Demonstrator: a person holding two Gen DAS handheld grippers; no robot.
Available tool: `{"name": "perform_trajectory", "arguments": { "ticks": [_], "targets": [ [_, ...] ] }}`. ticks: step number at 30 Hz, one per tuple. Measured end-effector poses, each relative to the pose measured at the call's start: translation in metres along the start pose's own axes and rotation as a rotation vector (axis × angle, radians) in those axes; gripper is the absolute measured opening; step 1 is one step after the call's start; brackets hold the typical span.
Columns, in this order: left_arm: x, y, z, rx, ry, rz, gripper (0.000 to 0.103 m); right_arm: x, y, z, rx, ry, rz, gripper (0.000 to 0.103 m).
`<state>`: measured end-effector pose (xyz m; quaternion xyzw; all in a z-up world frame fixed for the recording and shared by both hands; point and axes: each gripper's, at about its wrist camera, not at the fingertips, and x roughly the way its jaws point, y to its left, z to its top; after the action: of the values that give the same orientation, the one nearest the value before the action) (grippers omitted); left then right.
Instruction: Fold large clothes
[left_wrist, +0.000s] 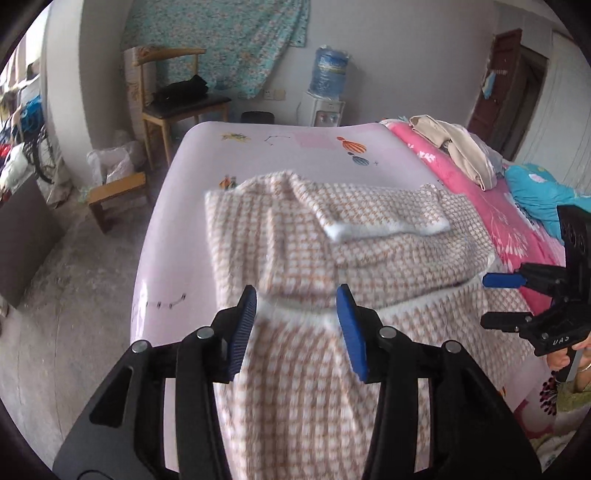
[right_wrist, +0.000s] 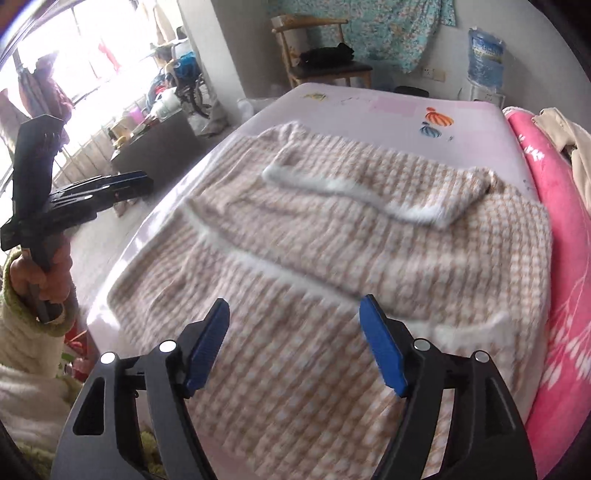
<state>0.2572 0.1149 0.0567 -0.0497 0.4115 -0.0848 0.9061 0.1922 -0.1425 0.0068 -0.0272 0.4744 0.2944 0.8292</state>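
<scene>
Pale pink sheeting with small cartoon prints covers the bed (left_wrist: 177, 229), and on it lies the large knitted garment in an orange-and-white check with fluffy white hems (left_wrist: 295, 229), one sleeve folded across its body. Beyond the far end of the bed stand a wooden chair with a dark seat (left_wrist: 177, 96), a water dispenser with a blue bottle (left_wrist: 327, 88) and a turquoise floral cloth hung on the wall (left_wrist: 221, 37).

Only the left wrist view shows a dark brown door (left_wrist: 506, 85) past the bed's right side, with a beige bundle of cloth (left_wrist: 454, 147) on a pink floral blanket (left_wrist: 491, 206). Only the right wrist view shows a bright window with hanging laundry (right_wrist: 74, 62) off the bed's left side, and a hand in a fuzzy cream sleeve (right_wrist: 40, 273) gripping the other tool's handle.

Above the garment's near part, the left gripper (left_wrist: 297, 325) has its ribbed blue pads spread apart, nothing between them. Further right over the bed, the right gripper (right_wrist: 295, 339) stands spread wider, also pinching nothing. Motion blur softens the knit.
</scene>
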Motion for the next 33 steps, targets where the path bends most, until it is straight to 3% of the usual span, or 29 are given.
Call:
{"name": "perform_trajectory", "arguments": {
  "ticks": [2,4,6,8,14,17,19,21,26,27,33],
  "targets": [
    [-0.009,0.007,-0.029,-0.024,0.006,0.017,0.043,0.005,0.015,-0.026,-0.016,0.021,0.011,0.074],
    [-0.008,0.011,-0.051,-0.045,0.024,0.027,0.043,0.018,0.020,-0.044,-0.040,0.048,-0.031,0.075],
    [-0.001,0.014,-0.064,-0.063,0.052,0.022,0.043,0.026,0.017,-0.053,-0.037,0.049,-0.078,0.081],
    [0.009,0.015,-0.069,-0.059,0.069,0.038,0.041,0.026,0.010,-0.052,0.010,0.040,-0.053,0.082],
    [0.042,0.029,-0.063,-0.096,0.115,0.041,0.039,0.031,-0.002,-0.048,0.082,0.042,-0.033,0.082],
    [0.043,0.036,-0.054,-0.131,0.127,-0.052,0.037,0.031,-0.001,-0.048,0.074,0.044,-0.038,0.082],
    [0.035,0.036,-0.048,-0.153,0.101,-0.162,0.037,0.032,0.000,-0.048,0.075,0.043,-0.039,0.082],
    [0.030,0.033,-0.044,-0.150,0.083,-0.223,0.037,0.032,0.000,-0.049,0.076,0.040,-0.040,0.082],
    [0.062,0.042,-0.037,-0.188,0.163,-0.142,0.036,0.033,0.000,-0.049,0.078,0.036,-0.042,0.084],
    [0.070,0.046,-0.037,-0.211,0.181,-0.135,0.032,0.033,0.000,-0.049,0.078,0.035,-0.042,0.084],
    [0.073,0.041,-0.027,-0.211,0.160,-0.155,0.027,0.033,-0.001,-0.050,0.078,0.034,-0.039,0.084]
  ]
}}
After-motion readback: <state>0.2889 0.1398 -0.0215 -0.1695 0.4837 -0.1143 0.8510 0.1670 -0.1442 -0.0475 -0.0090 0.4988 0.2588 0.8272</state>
